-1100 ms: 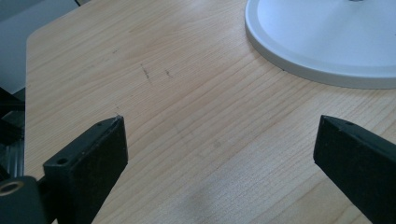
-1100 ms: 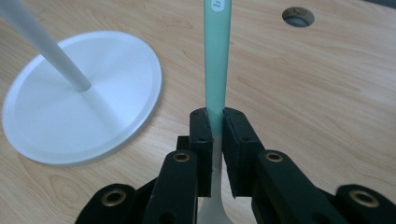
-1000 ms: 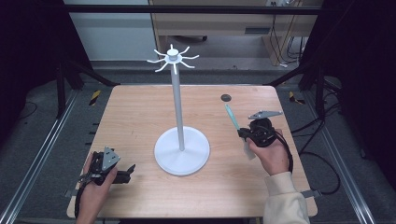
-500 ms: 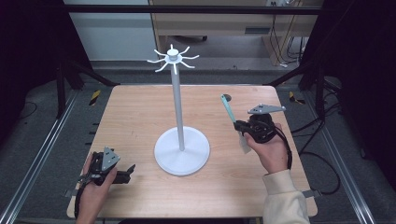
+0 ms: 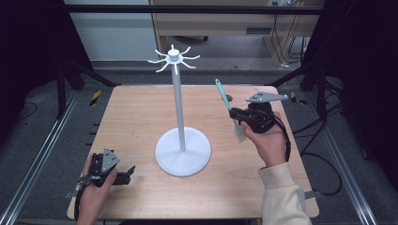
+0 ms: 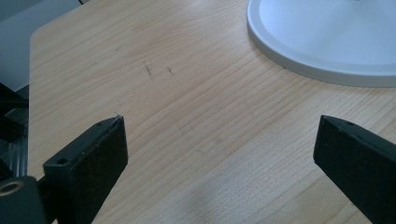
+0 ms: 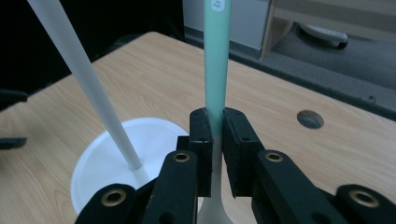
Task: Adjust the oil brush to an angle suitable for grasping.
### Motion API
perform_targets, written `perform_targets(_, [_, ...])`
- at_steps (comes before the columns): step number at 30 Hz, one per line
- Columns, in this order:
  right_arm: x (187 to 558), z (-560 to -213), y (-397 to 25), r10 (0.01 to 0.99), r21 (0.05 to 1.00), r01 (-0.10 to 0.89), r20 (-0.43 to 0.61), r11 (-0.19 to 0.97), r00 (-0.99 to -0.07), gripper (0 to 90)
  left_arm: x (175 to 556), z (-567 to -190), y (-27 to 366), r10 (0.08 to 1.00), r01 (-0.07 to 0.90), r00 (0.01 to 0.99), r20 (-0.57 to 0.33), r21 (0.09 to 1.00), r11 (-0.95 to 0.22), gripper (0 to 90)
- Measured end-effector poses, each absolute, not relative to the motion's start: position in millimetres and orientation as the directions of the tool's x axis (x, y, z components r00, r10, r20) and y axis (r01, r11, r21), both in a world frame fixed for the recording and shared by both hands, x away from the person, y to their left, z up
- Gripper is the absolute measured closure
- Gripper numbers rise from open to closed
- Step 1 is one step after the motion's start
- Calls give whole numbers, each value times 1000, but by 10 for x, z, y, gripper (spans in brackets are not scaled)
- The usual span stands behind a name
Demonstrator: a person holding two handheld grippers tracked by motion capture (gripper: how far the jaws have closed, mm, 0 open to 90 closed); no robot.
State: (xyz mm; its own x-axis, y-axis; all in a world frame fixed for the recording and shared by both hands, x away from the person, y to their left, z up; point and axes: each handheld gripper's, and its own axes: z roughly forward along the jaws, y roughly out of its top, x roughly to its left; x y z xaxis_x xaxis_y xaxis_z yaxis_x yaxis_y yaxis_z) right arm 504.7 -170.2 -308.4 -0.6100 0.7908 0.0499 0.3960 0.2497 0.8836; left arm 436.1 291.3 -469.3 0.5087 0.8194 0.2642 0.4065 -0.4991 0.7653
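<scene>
Your right claw [image 5: 236, 114] is clamped shut on a teal-handled utensil [image 5: 222, 93], gripping it partway along its length. The handle rises up and tilts left toward the hook stand [image 5: 177, 101]; the pale working end hangs below the jaws, and its type cannot be told. The stand's hook crown [image 5: 173, 59] lies up and to the left of the handle tip, well apart. The right claw is the nearer one. Your left claw [image 5: 126, 174] rests low at the worktop's [image 5: 141, 117] near-left corner, jaws wide apart and empty, facing the stand's round base [image 6: 327, 42].
</scene>
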Motion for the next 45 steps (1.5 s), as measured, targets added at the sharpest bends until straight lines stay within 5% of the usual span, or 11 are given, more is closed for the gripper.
perform_targets(45, [4612, -2651, -1573, 741, 971, 173, -5, 163, -672, 824, 4364, -4676, 2926, 820, 398, 511, 260, 773, -493, 26])
